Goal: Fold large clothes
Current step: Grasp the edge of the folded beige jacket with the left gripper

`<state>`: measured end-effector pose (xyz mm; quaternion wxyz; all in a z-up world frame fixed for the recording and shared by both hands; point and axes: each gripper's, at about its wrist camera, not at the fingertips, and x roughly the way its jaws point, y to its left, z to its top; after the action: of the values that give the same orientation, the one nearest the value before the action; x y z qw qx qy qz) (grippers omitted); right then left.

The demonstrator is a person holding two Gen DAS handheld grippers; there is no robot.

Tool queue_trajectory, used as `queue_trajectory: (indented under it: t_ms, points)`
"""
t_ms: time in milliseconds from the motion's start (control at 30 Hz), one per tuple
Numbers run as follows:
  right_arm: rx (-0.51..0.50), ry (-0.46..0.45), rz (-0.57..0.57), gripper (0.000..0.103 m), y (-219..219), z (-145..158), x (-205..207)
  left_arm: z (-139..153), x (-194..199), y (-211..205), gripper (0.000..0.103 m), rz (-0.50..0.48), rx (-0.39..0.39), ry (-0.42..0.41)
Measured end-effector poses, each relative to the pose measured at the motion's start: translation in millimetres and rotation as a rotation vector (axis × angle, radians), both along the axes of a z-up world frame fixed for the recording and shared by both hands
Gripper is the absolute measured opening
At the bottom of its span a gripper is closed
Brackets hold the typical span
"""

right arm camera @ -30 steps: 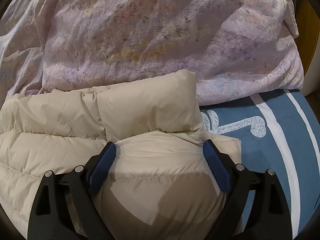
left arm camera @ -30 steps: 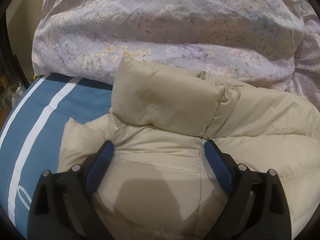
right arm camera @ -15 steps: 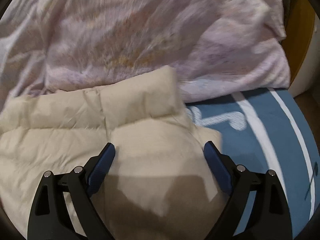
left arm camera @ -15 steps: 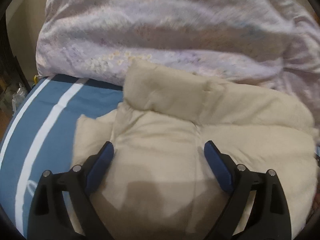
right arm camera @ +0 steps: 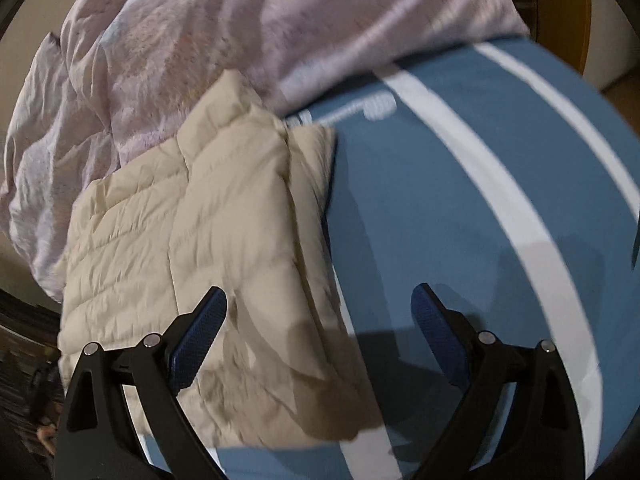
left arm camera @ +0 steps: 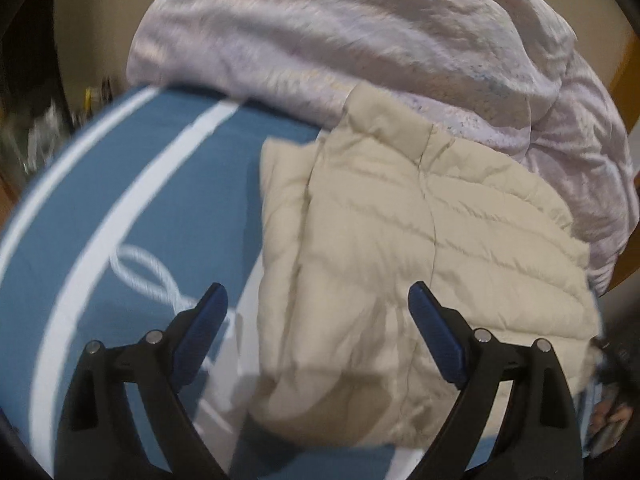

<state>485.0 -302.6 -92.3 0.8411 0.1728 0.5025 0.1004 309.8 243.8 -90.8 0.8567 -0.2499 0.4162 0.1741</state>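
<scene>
Jacket (left arm camera: 420, 248), cream, quilted and padded, folded into a compact rectangular bundle. It lies on a blue bedspread with white stripes (left arm camera: 120, 184), its collar end against a heap of pale lilac floral bedding (left arm camera: 360, 32).

Left gripper (left arm camera: 318, 312): jaws spread wide, holding nothing, poised over the bundle's near left edge. One finger is over the bedspread, the other over the jacket.

Right gripper (right arm camera: 318, 312): jaws likewise apart and empty, straddling the bundle's near right edge.

Handling, by judgement: light for its bulk, soft and springy. The smooth shell is probably slippery, so folded layers may puff up or slide open once released. Best held at a thick edge where several layers stack, or along a stitched seam, pinching the whole stack rather than the top layer alone.

Left-wrist view only: a white rope-knot motif (left arm camera: 148, 276) on the bedspread, dim clutter beyond the bed's left side, and the bundle's left flap projecting from under the top panel.

Right-wrist view only: a pale printed mark (right arm camera: 376, 106) beside the collar, a wood-toned edge (right arm camera: 584, 20) beyond the bed at upper right, and the gripper's shadow on bare bedspread. Both views are motion-blurred.
</scene>
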Motion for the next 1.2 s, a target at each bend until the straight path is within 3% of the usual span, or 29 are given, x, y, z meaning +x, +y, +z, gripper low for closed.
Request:
queue_trajectory:
  t_ms: [200, 333, 500, 567, 633, 767, 933, 1200]
  points:
    - [0.021, -0.006, 0.052, 0.094, 10.9, 0.3, -10.1, -13.6, -12.3, -1.9, 0.088, 0.018, -0.091, 0.019]
    - [0.049, -0.01, 0.088, 0.079, 17.6, -0.6, -13.8, -24.0, -14.4, 2.5, 0.076, 0.042, -0.176, 0.016]
    - [0.051, -0.03, 0.095, 0.07, 22.3, -2.1, -18.2, -25.2, -19.8, 0.8, 0.06, 0.055, -0.225, -0.023]
    - [0.079, -0.028, 0.084, 0.063, 18.4, -4.1, -18.3, -25.3, -21.4, 0.3, 0.051, 0.062, -0.229, -0.038]
    - [0.138, -0.013, 0.065, 0.045, 12.6, -8.7, -16.4, -24.6, -23.2, 1.0, 0.043, 0.068, -0.237, -0.055]
    - [0.222, -0.023, 0.039, 0.026, 1.5, -6.7, -21.9, -19.5, -27.6, 2.0, 0.024, 0.055, -0.258, -0.102]
    - [0.228, -0.064, 0.046, 0.016, 6.3, 9.9, -33.4, -2.5, -35.2, -1.3, 0.017, 0.023, -0.22, -0.129]
    - [0.229, -0.052, 0.121, 0.014, 15.2, 28.2, -71.1, 13.9, -77.1, 7.5, 0.016, 0.002, -0.204, -0.148]
